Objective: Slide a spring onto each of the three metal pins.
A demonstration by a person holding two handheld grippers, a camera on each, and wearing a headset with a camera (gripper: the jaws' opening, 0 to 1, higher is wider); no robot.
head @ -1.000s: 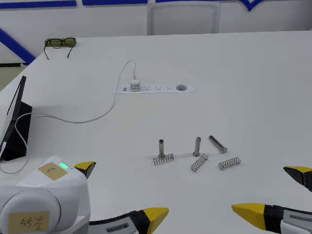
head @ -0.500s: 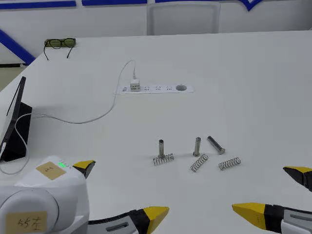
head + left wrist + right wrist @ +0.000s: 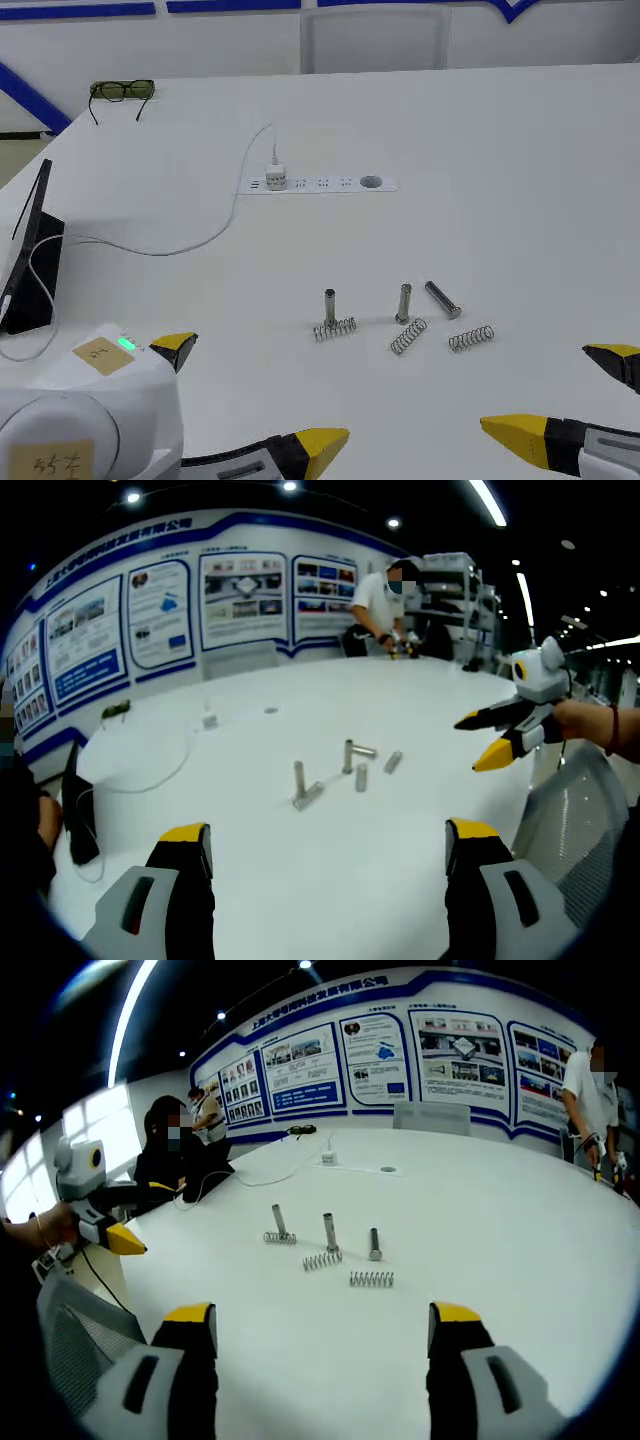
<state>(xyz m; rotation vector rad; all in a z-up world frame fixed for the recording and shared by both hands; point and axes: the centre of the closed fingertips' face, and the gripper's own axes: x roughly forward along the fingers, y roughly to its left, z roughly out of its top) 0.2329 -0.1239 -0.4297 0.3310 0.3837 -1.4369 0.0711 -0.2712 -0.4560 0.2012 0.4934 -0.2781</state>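
Nearest, the left gripper (image 3: 248,395) and the right gripper (image 3: 560,395) hover over the white surface (image 3: 520,200), both jaws wide open and empty. Farther, three springs (image 3: 408,335) lie just before three pins (image 3: 404,300): two upright, one lying.

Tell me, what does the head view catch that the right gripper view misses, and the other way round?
Head view adds the green light on the left gripper and a black stand at the edge of the table. Right gripper view adds wall posters and a seated person beyond the table. Both share the white table, three pins, three springs and the power strip.
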